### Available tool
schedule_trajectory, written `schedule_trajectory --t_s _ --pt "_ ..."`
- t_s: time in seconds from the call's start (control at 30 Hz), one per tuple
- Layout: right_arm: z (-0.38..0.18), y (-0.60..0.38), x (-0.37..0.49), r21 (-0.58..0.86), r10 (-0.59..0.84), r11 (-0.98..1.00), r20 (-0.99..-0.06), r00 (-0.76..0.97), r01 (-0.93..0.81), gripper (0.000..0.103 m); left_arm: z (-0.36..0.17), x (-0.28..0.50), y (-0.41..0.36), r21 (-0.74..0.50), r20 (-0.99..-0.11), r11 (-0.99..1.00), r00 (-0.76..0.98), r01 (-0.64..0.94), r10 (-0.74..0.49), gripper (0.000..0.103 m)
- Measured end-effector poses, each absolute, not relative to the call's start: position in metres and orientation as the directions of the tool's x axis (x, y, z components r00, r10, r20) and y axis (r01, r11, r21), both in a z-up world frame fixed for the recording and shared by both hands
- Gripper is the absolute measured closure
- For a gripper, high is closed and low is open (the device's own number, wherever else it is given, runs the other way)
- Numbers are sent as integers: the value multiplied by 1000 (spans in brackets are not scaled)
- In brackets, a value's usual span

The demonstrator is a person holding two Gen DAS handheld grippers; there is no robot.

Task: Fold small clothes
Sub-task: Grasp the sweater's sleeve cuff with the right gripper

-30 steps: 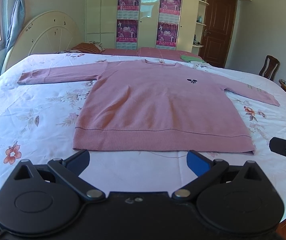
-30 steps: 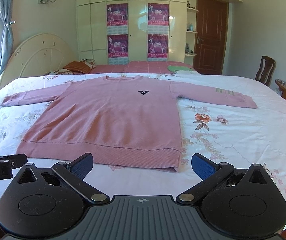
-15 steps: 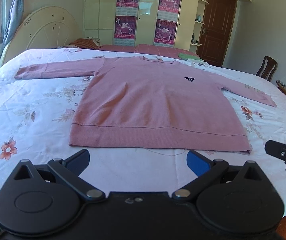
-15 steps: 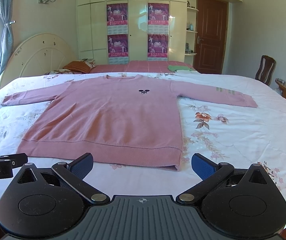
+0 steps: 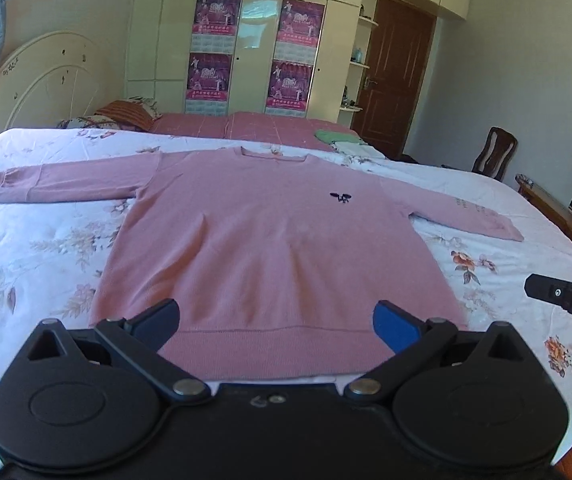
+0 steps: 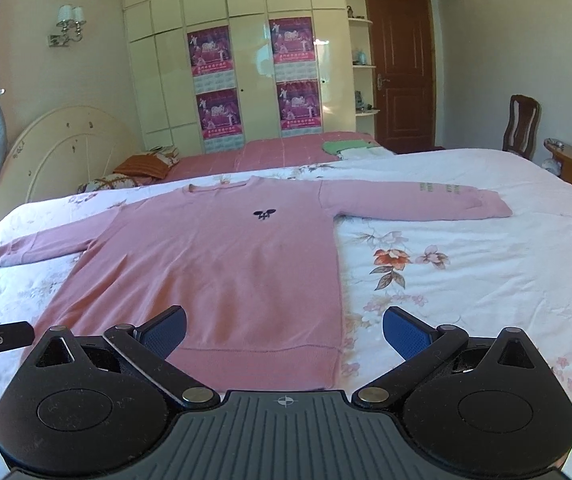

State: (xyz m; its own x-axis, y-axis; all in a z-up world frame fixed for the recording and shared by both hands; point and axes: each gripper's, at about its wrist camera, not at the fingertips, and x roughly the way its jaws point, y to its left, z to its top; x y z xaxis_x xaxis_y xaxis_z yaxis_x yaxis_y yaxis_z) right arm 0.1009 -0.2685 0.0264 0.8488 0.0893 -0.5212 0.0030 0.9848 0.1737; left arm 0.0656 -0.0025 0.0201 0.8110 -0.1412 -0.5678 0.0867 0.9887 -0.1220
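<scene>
Pink knit fills the middle of both your views: the sweater (image 5: 269, 248) lies flat, front up, on the floral bedspread (image 5: 33, 248), with its ribbed hem toward you and its neckline toward the far side of the bed. Both sleeves are spread out sideways, one reaching the left of the frame and one the right, and a small dark emblem (image 6: 265, 213) sits on the chest.

Your left hand-held gripper (image 5: 275, 322) hangs over the hem with its blue pads spread wide, nothing between them. In the left wrist view the hem runs just behind the two fingertips (image 5: 394, 326), near the lower centre of the frame; you cannot tell from here whether they touch the cloth.

Your right hand-held gripper (image 6: 283, 330) is likewise wide apart and empty. In the right wrist view it sits over the sweater's lower right corner: the left pad (image 6: 163, 332) is over the pink fabric, the right pad over the bare bedspread beside the side seam.

Each tool shows in the other's view as a black bar at the frame edge, at mid-right in the left view and at lower left in the right view.

Farther back, in the upper half of the frames, stand a cream wardrobe (image 6: 253, 60) with four magenta posters, a brown door (image 6: 400, 68), a wooden chair (image 6: 520, 124), and a green folded cloth (image 5: 332, 136) on the red bedding behind the sweater.
</scene>
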Motion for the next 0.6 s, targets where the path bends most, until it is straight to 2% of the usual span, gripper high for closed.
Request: schedule_trajectory --t_s 0.07,0.17,0.23,0.27,0.3,0.33,0.37,0.4,0.43,0.6 --pt "25 -282 117 180 68 983 -525 849 33 0 20 79 -7 -112 -537 990 833 87 -134 0" --pt "23 -315 140 267 82 961 -505 859 66 0 15 112 -14 -24 -560 997 826 67 -69 5" --pt "25 -335 156 291 72 953 -493 867 86 1 14 136 -12 40 -561 998 827 45 -15 40" --pt "26 -344 162 293 66 952 -486 871 91 1 15 148 -10 58 -561 998 828 11 23 41" --pt "28 -353 171 294 59 951 -482 874 97 12 16 159 -7 54 -554 998 832 -15 43 40" --pt "29 -362 180 296 60 950 -483 874 98 44 19 170 -3 36 -544 999 838 -36 50 33" --pt "29 -372 191 297 51 948 -493 869 113 52 21 181 0 15 -537 999 842 -52 52 25" --pt "29 -383 201 304 40 944 -496 867 130 53 23 191 2 -1 -529 998 847 -62 52 7" --pt "29 -393 209 308 27 940 -494 869 145 53 24 200 2 -7 -516 997 855 -72 58 2" --pt "10 -471 264 377 -52 887 -491 870 266 49 14 253 -11 8 -534 998 843 -64 59 2"
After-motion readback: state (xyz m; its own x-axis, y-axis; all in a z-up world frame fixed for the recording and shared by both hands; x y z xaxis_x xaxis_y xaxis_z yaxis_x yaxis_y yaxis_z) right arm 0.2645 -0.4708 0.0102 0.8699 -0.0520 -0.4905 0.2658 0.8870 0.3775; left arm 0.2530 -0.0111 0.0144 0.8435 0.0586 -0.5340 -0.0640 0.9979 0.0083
